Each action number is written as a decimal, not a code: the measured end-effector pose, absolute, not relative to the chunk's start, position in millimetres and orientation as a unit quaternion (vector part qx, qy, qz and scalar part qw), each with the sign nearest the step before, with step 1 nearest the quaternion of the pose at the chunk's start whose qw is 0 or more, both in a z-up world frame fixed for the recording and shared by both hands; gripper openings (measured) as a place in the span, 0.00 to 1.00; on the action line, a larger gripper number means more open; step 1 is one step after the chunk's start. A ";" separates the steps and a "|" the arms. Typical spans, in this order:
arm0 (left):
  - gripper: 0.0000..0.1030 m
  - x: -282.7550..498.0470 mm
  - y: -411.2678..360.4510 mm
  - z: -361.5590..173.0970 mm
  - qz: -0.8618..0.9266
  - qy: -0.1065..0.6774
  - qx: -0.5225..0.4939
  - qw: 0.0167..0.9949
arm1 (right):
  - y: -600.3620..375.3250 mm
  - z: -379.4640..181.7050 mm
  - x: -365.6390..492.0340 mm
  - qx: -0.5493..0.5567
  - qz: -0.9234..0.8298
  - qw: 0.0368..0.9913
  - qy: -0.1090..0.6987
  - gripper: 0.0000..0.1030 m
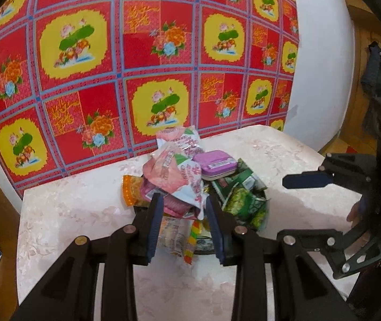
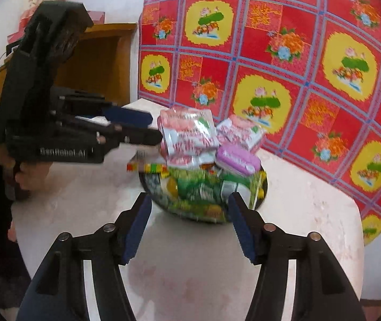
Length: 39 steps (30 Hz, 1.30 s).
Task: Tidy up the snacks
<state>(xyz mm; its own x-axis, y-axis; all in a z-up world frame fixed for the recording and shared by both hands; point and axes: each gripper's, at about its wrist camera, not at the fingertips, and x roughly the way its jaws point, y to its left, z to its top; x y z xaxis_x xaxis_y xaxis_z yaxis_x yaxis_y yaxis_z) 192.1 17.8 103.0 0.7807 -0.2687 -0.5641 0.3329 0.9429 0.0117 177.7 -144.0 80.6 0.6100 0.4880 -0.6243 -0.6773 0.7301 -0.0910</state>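
Note:
A dark round bowl (image 2: 264, 184) on the table is heaped with snacks: pink-and-white packets (image 1: 179, 160) (image 2: 187, 133), a purple tin (image 1: 215, 164) (image 2: 237, 159), green packets (image 1: 243, 200) (image 2: 198, 187), an orange packet (image 1: 131, 190) and a striped candy strip (image 1: 191, 243) (image 2: 147, 167). My left gripper (image 1: 183, 200) (image 2: 155, 127) is open, its fingers either side of the pink packets at the pile's near edge. My right gripper (image 2: 189, 200) (image 1: 284, 182) is open and empty, just short of the bowl.
The table (image 1: 70, 214) has a pale floral marble-look top. A red, yellow and blue floral cloth (image 1: 110, 67) hangs behind it. A wooden cabinet (image 2: 96, 61) stands at one side and dark clothes (image 1: 380, 72) hang by the white wall.

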 end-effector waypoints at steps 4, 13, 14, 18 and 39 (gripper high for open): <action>0.40 177.8 8.4 113.2 -0.150 0.277 0.073 0.946 | -152.5 85.7 167.9 -0.154 0.315 0.890 0.292 0.59; 0.60 134.3 3.0 137.9 -0.130 0.252 0.086 0.955 | -168.3 118.2 138.5 -0.107 0.309 0.909 0.259 0.59; 0.66 129.7 2.6 140.0 -0.128 0.248 0.087 0.956 | -169.3 120.5 134.1 -0.104 0.310 0.910 0.257 0.59; 0.75 105.6 -0.5 147.4 -0.111 0.240 0.088 0.960 | -173.2 125.6 117.6 -0.094 0.309 0.913 0.248 0.59; 0.88 22.9 -25.6 86.3 -0.055 0.292 0.061 0.953 | -190.6 74.3 39.8 -0.082 0.229 0.936 0.256 0.59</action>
